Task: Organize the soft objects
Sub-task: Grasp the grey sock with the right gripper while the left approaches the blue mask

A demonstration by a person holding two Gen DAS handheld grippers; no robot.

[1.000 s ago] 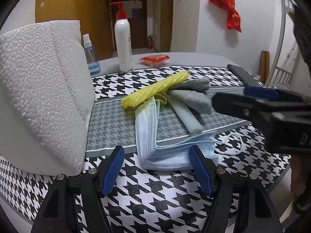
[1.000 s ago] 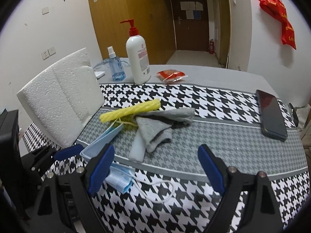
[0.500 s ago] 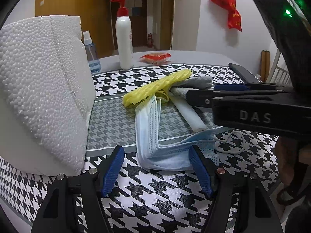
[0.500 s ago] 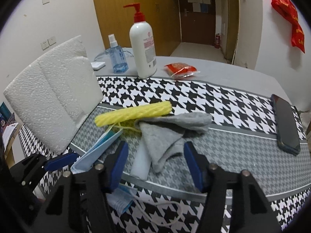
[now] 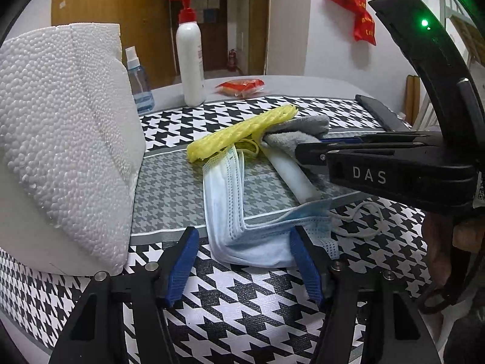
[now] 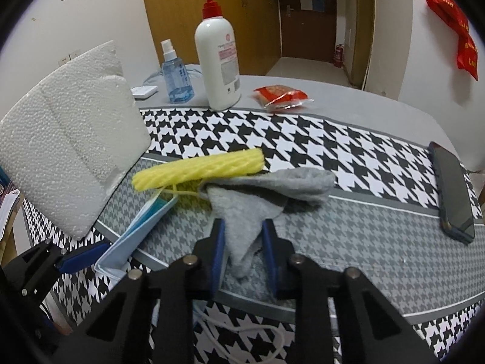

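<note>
The right tool (image 6: 243, 244) pinches the gray cloth (image 6: 266, 192).

The gray cloth lies on the surface (image 6: 363, 242), touching the yellow foam net (image 6: 198, 168). The left tool (image 5: 244, 262) is spread wide around the near edge of the blue masks (image 5: 239, 212), which lie just in front of the yellow foam net.

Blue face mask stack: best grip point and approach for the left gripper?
Grip the folded near corner of the face masks, coming in low from the near table edge. That corner is the thickest bunch and already lies between the open left gripper pads; the ear loop trails right, so stay off it.
</note>
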